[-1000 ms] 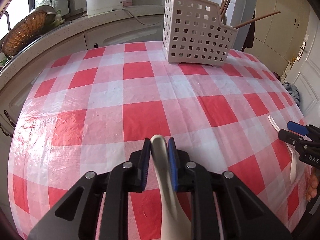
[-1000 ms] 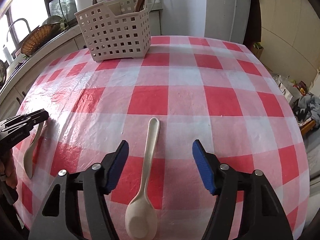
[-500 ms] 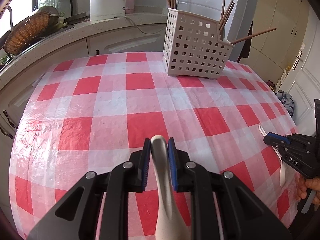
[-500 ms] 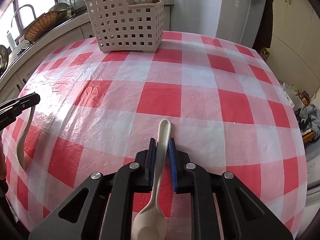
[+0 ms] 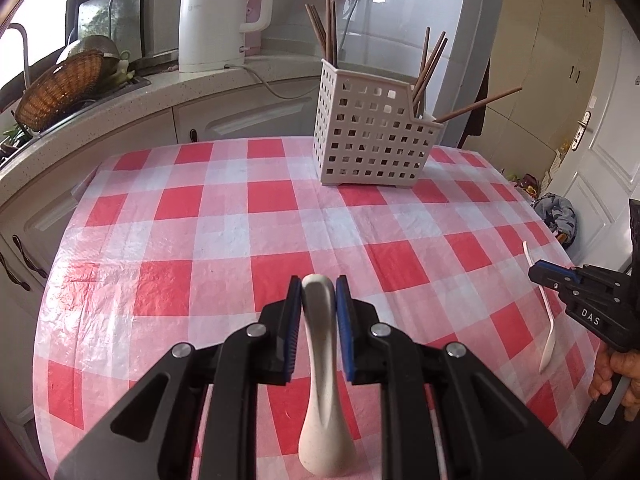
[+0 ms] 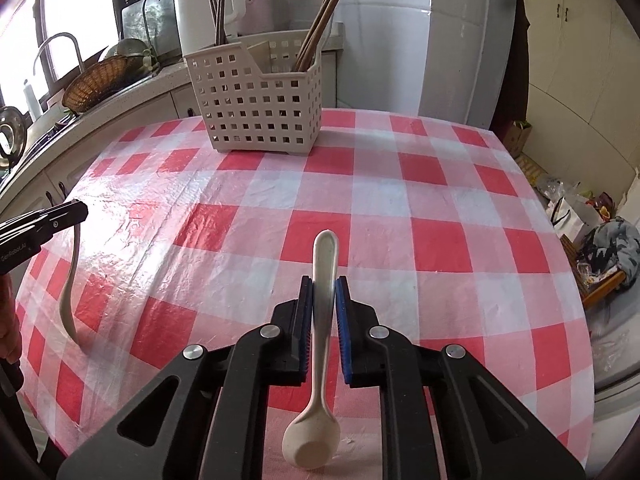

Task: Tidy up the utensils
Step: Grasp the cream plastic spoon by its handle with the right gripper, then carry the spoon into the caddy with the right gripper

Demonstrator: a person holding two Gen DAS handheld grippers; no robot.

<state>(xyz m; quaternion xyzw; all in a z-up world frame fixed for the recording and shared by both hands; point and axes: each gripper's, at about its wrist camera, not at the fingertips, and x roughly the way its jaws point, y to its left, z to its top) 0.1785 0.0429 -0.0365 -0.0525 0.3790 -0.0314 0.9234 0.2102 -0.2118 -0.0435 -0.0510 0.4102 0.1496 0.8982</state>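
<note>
two hand-held grippers, each clenched on a cream spoon, above a table spread with a red-and-white checked cloth [image 5: 224, 240]. left gripper [image 5: 319, 292]: blue pads pressed on both sides of the handle of the broad spoon [image 5: 322, 392], bowl hanging toward the camera, handle tip just past the pads, clear of the cloth. right gripper [image 6: 324, 292]: pads closed on the handle of the slim spoon [image 6: 320, 360], which is gripped near mid-handle with its tip projecting forward and its round bowl hanging below; the jaws were closing onto it within the last second. in the right wrist view the other spoon dangles bowl-down from the left gripper's tip at the frame's left edge. the perforated white utensil basket [image 6: 260, 108] stands upright at the far side of the table, well apart from both spoons. it is divided into compartments; brown chopsticks [image 6: 320, 20] lean out of one, a second bundle [image 6: 219, 16] stands upright in another, and one chopstick juts sideways over the rim. no spoon shows inside it. behind, on the counter: a white kettle [image 5: 216, 16] and a wicker basket [image 5: 60, 88] holding a metal bowl
</note>
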